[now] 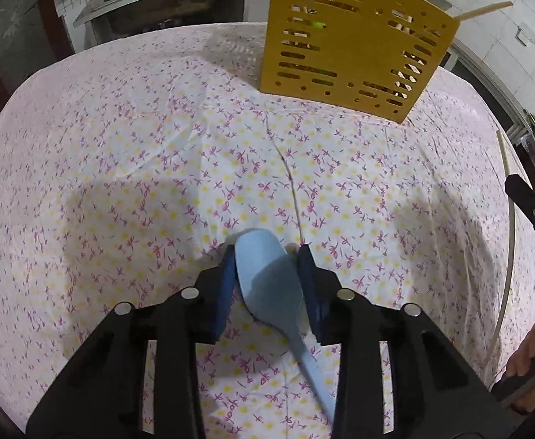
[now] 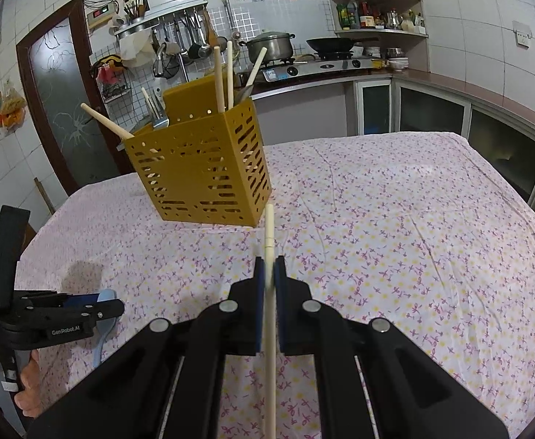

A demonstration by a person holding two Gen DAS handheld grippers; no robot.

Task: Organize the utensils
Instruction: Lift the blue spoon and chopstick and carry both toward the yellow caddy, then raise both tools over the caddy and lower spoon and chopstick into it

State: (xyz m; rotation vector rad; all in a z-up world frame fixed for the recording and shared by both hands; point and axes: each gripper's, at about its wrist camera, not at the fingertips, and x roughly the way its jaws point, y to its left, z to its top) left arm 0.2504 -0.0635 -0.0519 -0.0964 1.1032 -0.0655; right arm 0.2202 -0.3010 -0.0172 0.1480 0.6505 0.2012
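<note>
1. Left claw (image 1: 267, 252) points steeply down at the surface (image 1: 121, 183), its 2 blue pads (image 1: 227, 285) straddling the bowl of a pale blue spoon (image 1: 267, 278). The left pad looks to touch the bowl's edge; the right pad shows a thin gap, so I cannot tell whether the spoon is truly pinched.
2. That spoon lies flat on the flowered cloth, handle trailing back under the claw. Taking it across the bowl probably suits this steep approach.
3. Right claw (image 2: 269, 270) is pressed together on 1 pale chopstick (image 2: 269, 241), gripped along its length so the tip sticks out forward toward the holder, likely ready to be dropped in end first.
4. Yellow slotted utensil holder (image 2: 201, 172) stands upright at the far side of the surface, well apart from the spoon. It already carries several chopsticks (image 2: 218, 77) and a metal fork or 2 (image 2: 159, 117).
5. Judging by this, sorting is partly done: the spoon and the held chopstick remain outside.
</note>
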